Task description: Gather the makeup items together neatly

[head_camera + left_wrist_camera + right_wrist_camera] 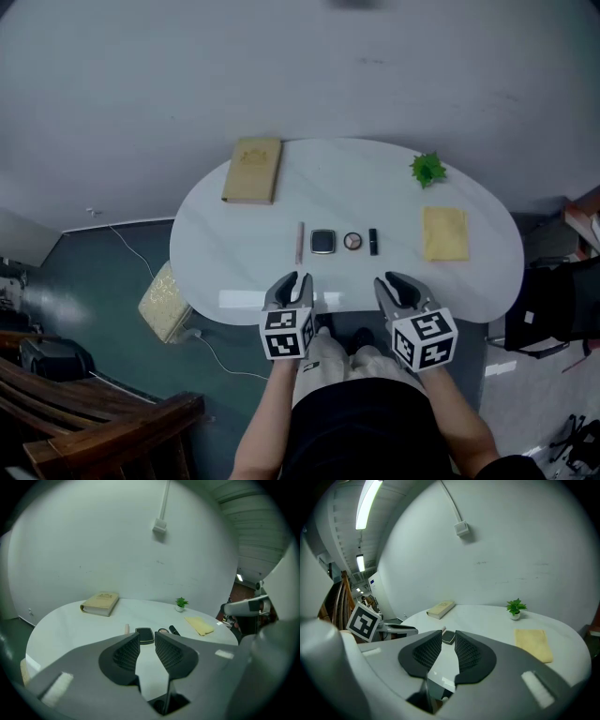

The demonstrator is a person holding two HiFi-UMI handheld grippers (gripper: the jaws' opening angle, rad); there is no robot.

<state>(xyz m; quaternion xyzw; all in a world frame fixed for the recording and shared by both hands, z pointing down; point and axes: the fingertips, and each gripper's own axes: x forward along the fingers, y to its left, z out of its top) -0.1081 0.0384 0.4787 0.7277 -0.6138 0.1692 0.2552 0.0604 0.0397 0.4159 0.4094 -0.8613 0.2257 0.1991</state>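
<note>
Hovering over the near edge of the white oval table (234, 220), the left gripper (298, 278) and the right gripper (391, 279) both have their jaws a narrow gap apart, with nothing between the pads and nothing touched. Each one tilts downward toward the tabletop, side by side just in front of the person's lap.

Four makeup items lie in a short row just beyond the jaw tips, near the table's middle: a thin pale stick (300, 242), a dark square compact (323, 241), a small round open compact (352, 241) and a black lipstick tube (373, 241). They sit close together but apart from one another.

Bare tabletop runs between the row and the near edge, and more lies behind it. A tan book (251, 170) rests at the far left, a small green plant (427, 169) at the far right, and a folded yellow cloth (444, 232) lies right of the lipstick tube, a little apart.
</note>
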